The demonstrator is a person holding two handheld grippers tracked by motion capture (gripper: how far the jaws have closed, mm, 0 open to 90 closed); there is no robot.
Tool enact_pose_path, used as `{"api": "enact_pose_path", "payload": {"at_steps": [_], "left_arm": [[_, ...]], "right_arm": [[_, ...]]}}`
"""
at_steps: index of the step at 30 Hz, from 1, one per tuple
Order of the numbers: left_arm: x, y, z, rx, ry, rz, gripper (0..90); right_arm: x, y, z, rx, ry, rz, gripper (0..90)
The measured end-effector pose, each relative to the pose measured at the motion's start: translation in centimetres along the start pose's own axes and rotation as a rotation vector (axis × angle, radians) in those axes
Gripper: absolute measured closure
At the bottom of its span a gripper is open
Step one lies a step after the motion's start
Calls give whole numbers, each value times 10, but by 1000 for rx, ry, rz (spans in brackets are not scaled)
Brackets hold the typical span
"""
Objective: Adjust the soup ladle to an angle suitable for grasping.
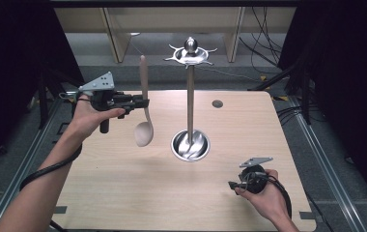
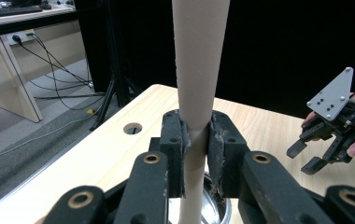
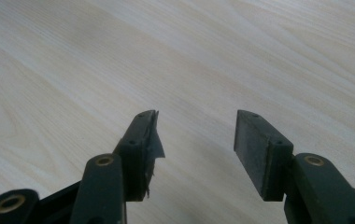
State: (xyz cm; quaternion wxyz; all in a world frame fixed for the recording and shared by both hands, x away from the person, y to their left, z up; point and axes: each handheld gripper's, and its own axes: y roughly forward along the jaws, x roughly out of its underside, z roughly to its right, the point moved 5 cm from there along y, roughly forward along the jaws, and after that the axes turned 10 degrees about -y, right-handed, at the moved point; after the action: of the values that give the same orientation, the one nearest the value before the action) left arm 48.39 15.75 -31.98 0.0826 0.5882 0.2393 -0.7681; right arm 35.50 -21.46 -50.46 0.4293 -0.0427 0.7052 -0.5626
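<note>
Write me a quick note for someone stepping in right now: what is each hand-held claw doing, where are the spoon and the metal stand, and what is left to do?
Left gripper: jaws shut on the handle of the spoon, held upright in the air, bowl down, left of the stand.
Right gripper: jaws open, holding nothing, low over the table near its front right.
Stand: upright mid-table, round base, hook ring on top with nothing hanging on it.
Done: spoon lifted off the table.
Left, most likely: bring the spoon to the stand and hang or set it there.

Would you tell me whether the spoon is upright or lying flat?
Upright: the left gripper clamps the spoon mid-handle, bowl down.
</note>
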Motion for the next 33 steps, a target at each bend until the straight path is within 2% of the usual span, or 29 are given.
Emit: {"api": "enact_pose_path", "payload": {"at_steps": [2, 3, 5, 22, 33], "left_arm": [[0, 1, 0, 2, 0, 0, 766], [-1, 2, 0, 3, 0, -1, 766], [-1, 3, 1, 5, 3, -5, 766], [-8, 18, 6, 43, 13, -28, 766], [-12, 25, 7, 52, 10, -44, 765]], "right_arm": [[0, 0, 0, 1, 1, 1, 495], [0, -1, 1, 5, -7, -17, 495], [0, 0, 0, 3, 1, 5, 495], [-1, 0, 0, 0, -2, 3, 496], [-2, 1, -1, -5, 2, 5, 496]]}}
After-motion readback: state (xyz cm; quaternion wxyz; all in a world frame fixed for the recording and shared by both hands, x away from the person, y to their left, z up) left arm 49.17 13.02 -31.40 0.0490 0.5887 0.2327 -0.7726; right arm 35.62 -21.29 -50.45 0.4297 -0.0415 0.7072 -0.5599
